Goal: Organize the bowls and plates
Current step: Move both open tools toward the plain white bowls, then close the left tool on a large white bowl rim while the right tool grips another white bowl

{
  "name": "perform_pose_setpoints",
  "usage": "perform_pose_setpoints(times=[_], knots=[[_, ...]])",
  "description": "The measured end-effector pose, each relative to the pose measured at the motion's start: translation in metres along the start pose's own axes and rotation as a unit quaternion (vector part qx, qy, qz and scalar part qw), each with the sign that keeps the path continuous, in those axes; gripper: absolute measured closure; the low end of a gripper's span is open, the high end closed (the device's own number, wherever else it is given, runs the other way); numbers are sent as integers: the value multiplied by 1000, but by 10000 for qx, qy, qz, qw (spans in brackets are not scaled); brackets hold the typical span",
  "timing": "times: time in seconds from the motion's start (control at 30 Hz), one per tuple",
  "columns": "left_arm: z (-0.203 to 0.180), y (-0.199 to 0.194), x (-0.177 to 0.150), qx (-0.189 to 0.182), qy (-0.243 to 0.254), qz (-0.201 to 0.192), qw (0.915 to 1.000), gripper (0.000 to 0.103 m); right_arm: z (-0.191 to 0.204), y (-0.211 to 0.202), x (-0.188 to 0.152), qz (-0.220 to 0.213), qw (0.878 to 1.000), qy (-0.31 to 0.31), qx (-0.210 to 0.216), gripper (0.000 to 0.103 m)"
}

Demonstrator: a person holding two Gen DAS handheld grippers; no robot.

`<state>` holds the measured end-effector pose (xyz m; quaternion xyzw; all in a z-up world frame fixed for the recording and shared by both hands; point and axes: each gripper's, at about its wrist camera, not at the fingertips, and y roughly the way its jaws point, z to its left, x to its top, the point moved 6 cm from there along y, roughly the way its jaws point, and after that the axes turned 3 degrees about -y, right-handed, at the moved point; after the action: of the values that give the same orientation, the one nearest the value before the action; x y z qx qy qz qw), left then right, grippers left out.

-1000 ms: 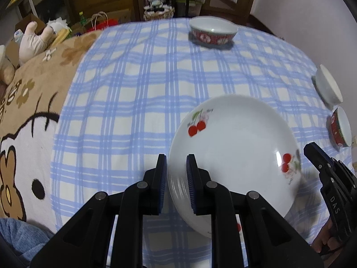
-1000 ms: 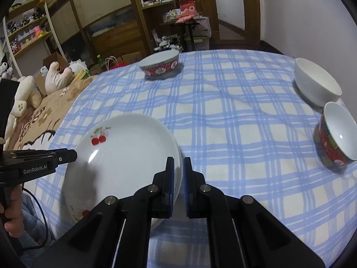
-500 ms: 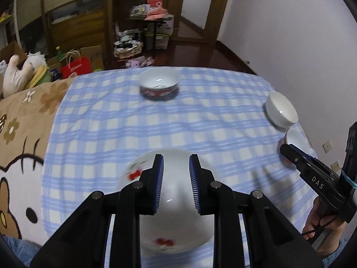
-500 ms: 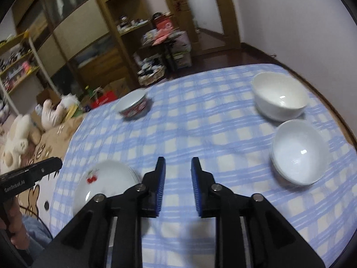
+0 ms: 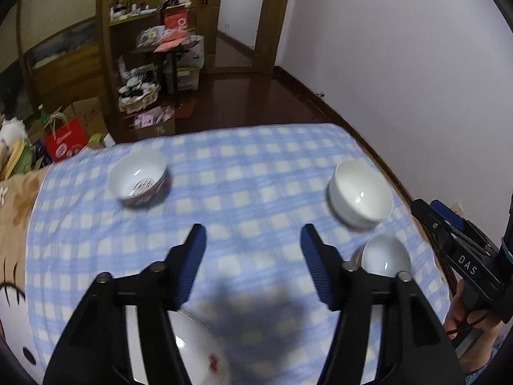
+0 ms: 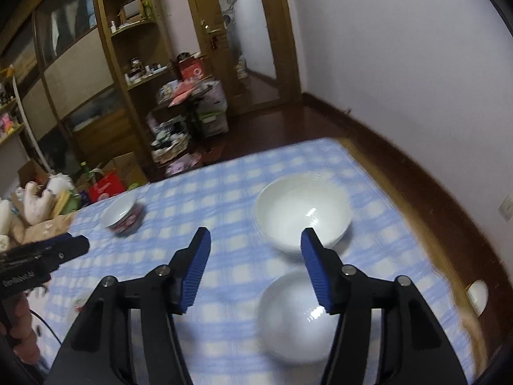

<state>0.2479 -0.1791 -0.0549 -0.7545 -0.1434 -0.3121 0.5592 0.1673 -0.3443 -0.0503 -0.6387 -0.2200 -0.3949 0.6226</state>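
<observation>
Cherry-print plate (image 5: 198, 356) — flat on the desk (image 5: 250, 173) at its near edge, under the left gripper (image 5: 253, 243). 3 bowls: red-patterned bowl (image 5: 138, 178) toward the far left corner; large white bowl (image 6: 301, 213) and smaller bowl (image 6: 298, 316) along the right edge, just beside each other. Right gripper (image 6: 255, 245) — both sets of jaws opening, nothing between them.

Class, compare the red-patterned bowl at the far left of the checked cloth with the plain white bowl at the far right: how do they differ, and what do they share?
The red-patterned bowl has a red band outside and a printed mark on its inner bottom; the plain white bowl is white all over, unmarked. The white one looks larger and deeper. The patterned one sits near the cloth's left edge, the white one near its right. Both stand upright, empty, on the checked cloth.
</observation>
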Motion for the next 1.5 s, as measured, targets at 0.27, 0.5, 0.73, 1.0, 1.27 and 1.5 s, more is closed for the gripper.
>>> perform_pose_setpoints(times=[0.27,0.5,0.73,1.0,1.27,1.5], knots=[[-60,51,45,-244,485,-180,9984,13,-58,30,30,-203,9989,367,-224,21],[-96,119,47,-272,882,247,9954,13,-91,68,13,0,9966,794,-211,20],[-110,164,32,-307,945,635,9930,13,-102,100,-2,271,9953,917,-153,20],[-122,195,18,-366,971,1091,9886,55,-108,123,-17,737,9918,1045,-29,45],[-133,203,5,-839,868,1443,9822,84,-103,143,-39,1295,9870,949,119,86],[-131,191,5,-671,790,1351,9854,86,-92,127,-35,1060,9914,766,56,87]])
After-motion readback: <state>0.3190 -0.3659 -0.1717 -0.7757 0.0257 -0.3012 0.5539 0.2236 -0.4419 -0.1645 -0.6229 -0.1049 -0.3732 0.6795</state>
